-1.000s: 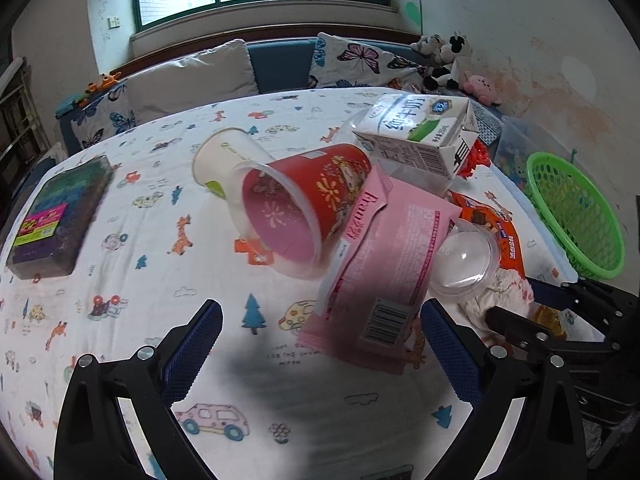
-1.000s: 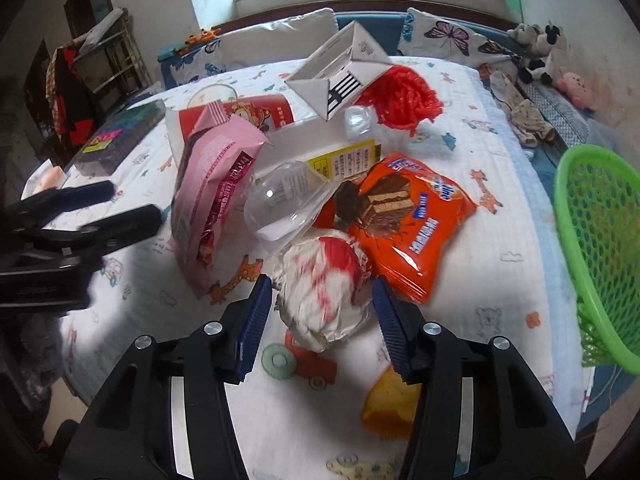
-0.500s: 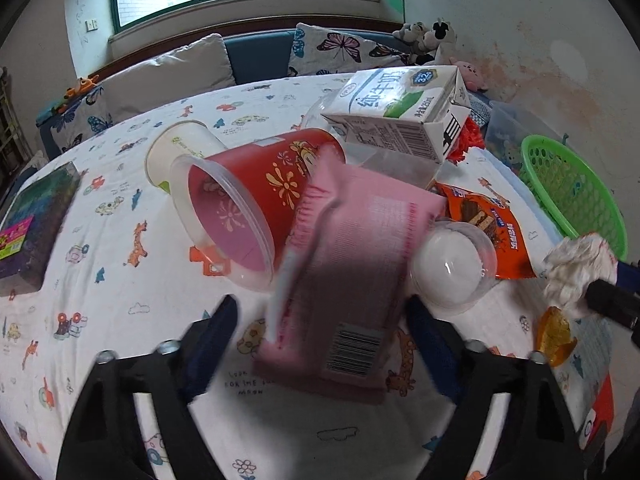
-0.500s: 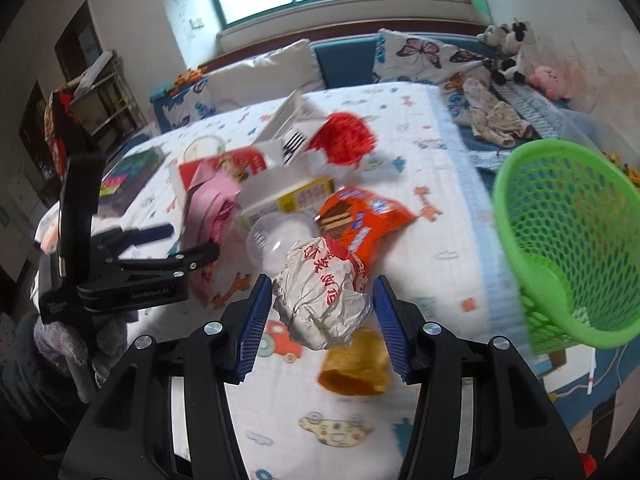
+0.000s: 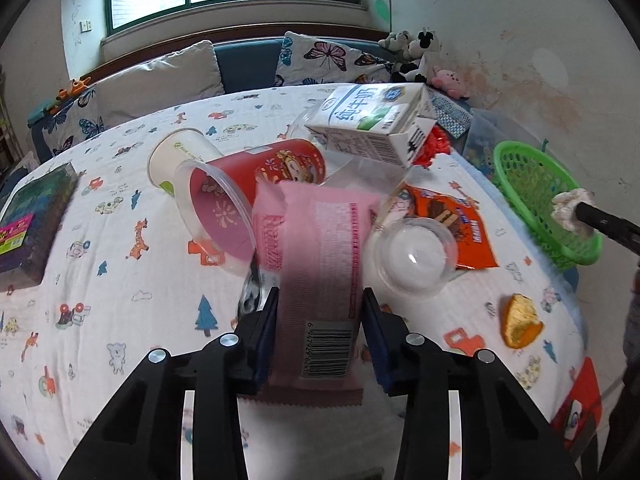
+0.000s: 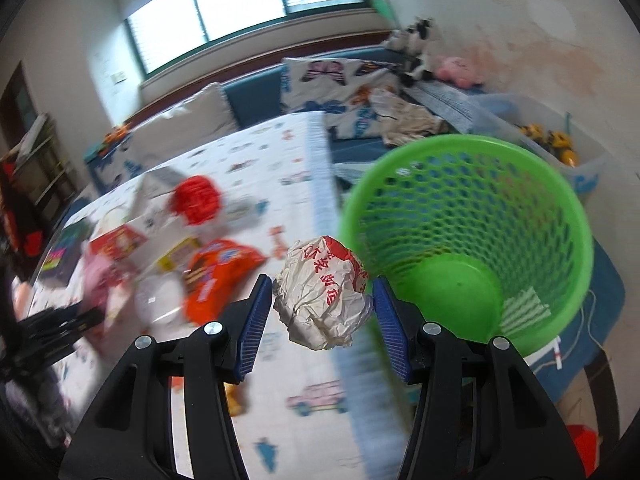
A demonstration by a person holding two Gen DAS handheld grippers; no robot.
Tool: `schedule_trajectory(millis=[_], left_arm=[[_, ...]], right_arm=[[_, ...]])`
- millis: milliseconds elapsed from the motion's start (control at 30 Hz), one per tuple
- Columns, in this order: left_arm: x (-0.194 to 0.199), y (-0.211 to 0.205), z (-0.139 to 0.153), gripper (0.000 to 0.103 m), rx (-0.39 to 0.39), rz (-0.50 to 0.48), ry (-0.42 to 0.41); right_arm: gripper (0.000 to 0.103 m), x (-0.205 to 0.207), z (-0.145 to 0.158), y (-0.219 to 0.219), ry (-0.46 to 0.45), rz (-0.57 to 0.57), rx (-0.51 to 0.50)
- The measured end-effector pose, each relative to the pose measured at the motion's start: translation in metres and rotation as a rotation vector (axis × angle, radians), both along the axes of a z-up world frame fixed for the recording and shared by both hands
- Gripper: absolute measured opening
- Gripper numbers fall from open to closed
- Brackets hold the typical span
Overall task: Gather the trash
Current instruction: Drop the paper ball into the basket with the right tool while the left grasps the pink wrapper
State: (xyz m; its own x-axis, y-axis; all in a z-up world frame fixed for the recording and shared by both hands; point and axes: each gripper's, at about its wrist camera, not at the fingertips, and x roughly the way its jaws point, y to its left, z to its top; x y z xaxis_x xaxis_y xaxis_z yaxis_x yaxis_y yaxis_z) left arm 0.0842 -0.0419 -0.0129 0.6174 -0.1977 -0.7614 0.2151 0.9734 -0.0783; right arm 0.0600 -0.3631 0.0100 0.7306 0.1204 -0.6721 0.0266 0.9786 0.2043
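My left gripper [image 5: 320, 312] sits low over the table and its jaws are closing. The blue pads press both sides of a pink snack packet [image 5: 320, 240], which leans on a tipped red cup [image 5: 248, 192]. My right gripper [image 6: 322, 312] is shut on a crumpled white paper ball with red print [image 6: 316, 280]. It holds the ball in the air beside the rim of the green mesh basket [image 6: 480, 240], past the table's edge. The left wrist view shows that paper ball [image 5: 568, 208] at the basket [image 5: 532, 184].
On the patterned tablecloth [image 5: 120, 280] lie a milk carton [image 5: 368, 124], a paper cup [image 5: 176, 156], a clear dome lid [image 5: 414, 256], an orange snack bag [image 5: 460, 224] and an orange scrap [image 5: 520, 320]. A dark book [image 5: 32, 220] lies far left. A sofa with cushions stands behind.
The left jaws have come in from wide open onto the pink packet. The right gripper has lifted the paper ball off the table and carried it right, to the green basket.
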Motion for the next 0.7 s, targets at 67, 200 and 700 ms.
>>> schedule_trajectory(millis=[67,200,700], left_arm=[[-0.006,-0.002,0.004,0.037,0.007,-0.01,-0.011],[-0.017,-0.007,0.015,0.035,-0.001,-0.031,-0.023],[-0.002,-0.105,0.058,0.035,-0.05,-0.243,-0.044]], right_arm=[[0.053,0.004,-0.005,-0.015,0.008,-0.033,-0.003],[0.053,0.011,-0.013,-0.037,0.013,-0.08,-0.003],[0.069,0.001,-0.033,-0.094,0.05,-0.157,0.041]])
